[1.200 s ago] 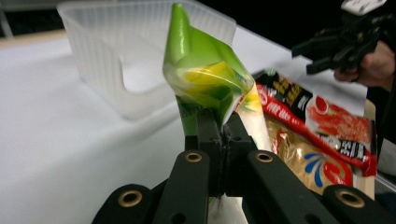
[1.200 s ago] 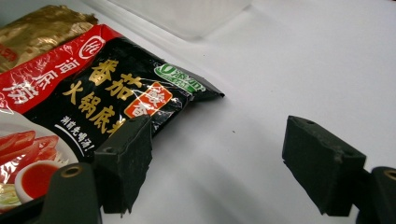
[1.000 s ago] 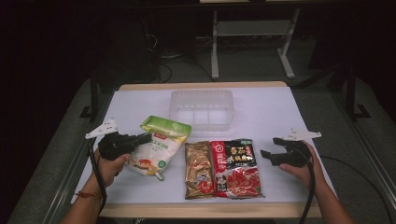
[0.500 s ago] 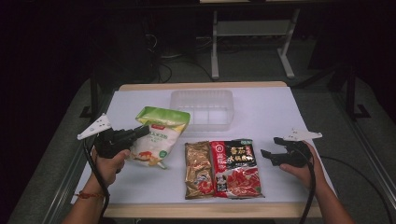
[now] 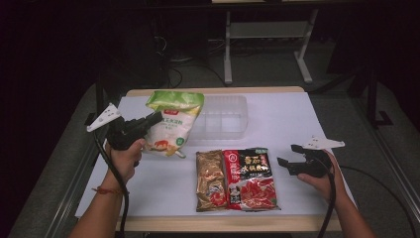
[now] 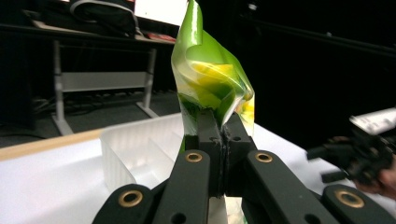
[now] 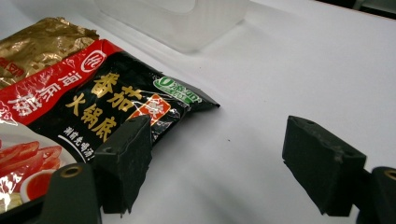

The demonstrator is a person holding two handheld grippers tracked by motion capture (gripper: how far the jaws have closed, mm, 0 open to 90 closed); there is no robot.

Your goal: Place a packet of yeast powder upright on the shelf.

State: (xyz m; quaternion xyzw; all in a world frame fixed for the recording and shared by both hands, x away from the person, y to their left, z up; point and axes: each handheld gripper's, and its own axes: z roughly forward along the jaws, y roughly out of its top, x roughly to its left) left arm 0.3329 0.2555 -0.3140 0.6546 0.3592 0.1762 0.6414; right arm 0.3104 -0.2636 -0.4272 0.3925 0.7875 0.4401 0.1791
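While aloft, green pouch (image 5: 171, 124) beside tray (image 5: 233, 116).

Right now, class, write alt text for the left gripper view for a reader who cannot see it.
The left black claw is shut on the edge of a glossy green and yellow plastic bag, holding it upright above a white table. A clear plastic divided tray sits behind it.
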